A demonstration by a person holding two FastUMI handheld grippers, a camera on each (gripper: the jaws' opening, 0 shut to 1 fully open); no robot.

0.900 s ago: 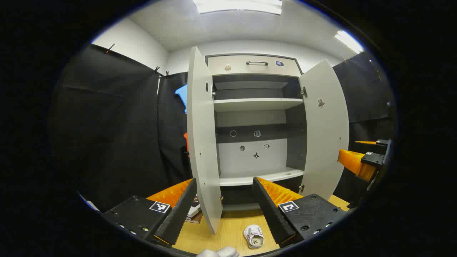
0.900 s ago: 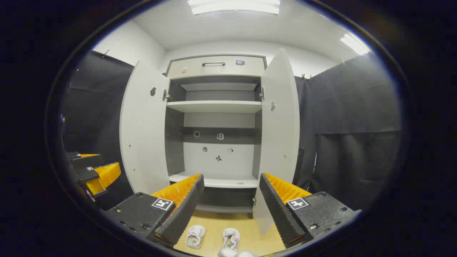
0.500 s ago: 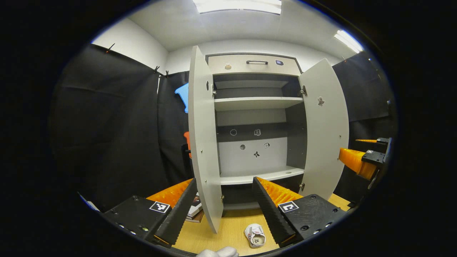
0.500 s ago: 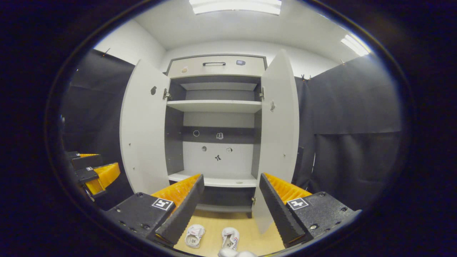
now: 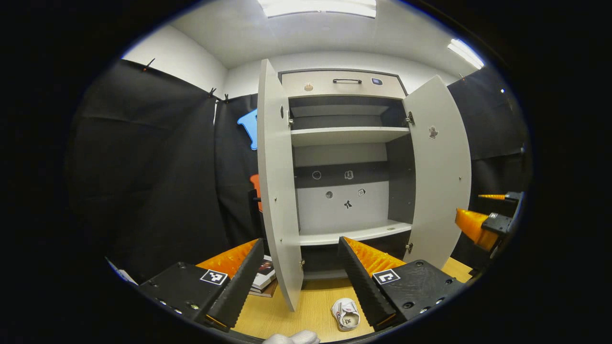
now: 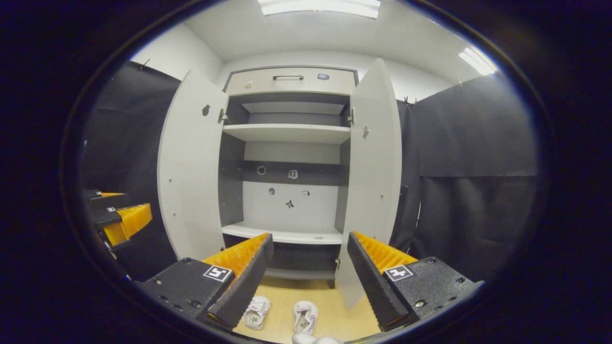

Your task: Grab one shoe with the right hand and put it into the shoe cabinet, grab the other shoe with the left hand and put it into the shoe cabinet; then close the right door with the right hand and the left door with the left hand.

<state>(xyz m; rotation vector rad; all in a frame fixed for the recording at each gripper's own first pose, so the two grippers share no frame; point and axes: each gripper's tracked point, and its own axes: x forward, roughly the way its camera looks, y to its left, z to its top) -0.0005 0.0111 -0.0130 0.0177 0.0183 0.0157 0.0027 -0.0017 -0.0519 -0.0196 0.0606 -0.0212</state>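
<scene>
Right gripper view: right gripper [image 6: 306, 272] jaws spread wide, holding nothing; two shoes [image 6: 305, 317] on floor below and between them, toes toward cabinet [image 6: 287, 236], doors open

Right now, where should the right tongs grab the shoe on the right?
Probably across its sides, coming down from above. The right shoe lies flat on the floor, opening up, toe toward the cabinet, so its narrow width should fit between the open right tongs. The other shoe lies beside it, apart.
</scene>
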